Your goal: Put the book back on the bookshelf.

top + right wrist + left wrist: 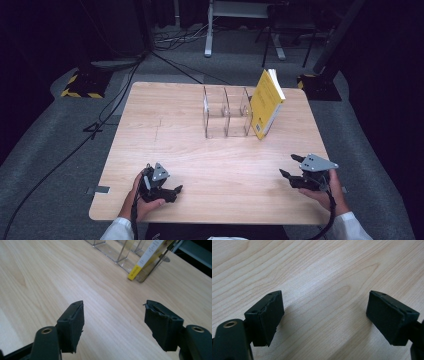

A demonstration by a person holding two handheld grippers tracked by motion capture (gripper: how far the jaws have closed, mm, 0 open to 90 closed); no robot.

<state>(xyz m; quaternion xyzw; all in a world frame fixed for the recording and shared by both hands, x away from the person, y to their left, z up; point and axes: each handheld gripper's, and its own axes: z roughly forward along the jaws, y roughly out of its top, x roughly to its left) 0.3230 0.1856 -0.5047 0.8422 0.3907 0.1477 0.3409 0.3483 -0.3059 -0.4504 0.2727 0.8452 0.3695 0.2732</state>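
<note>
left gripper (172, 191): black body at 7 o'clock of the high view, grey three-cornered plate on top with small dark screw holes, black cable trailing toward 6 o'clock.
right gripper (290, 166): black, same grey plate at 4 o'clock, black cable looping off past the wrist.
pads (270, 316): flat black rubber blocks with ragged edges, backed by holed black brackets.
pivot holes: brass-ringed, at 7 o'clock of the left gripper view.
sleeves (116, 231): white, at both cuffs.

- A lab or recording studio, dark all round.
- Lone wooden table (165, 150) on grey carpet (45, 150).
- Black cables (100, 115) trail across the floor.
- Hazard-striped stand base (80, 85) and metal frame legs (209, 30) behind.
</note>
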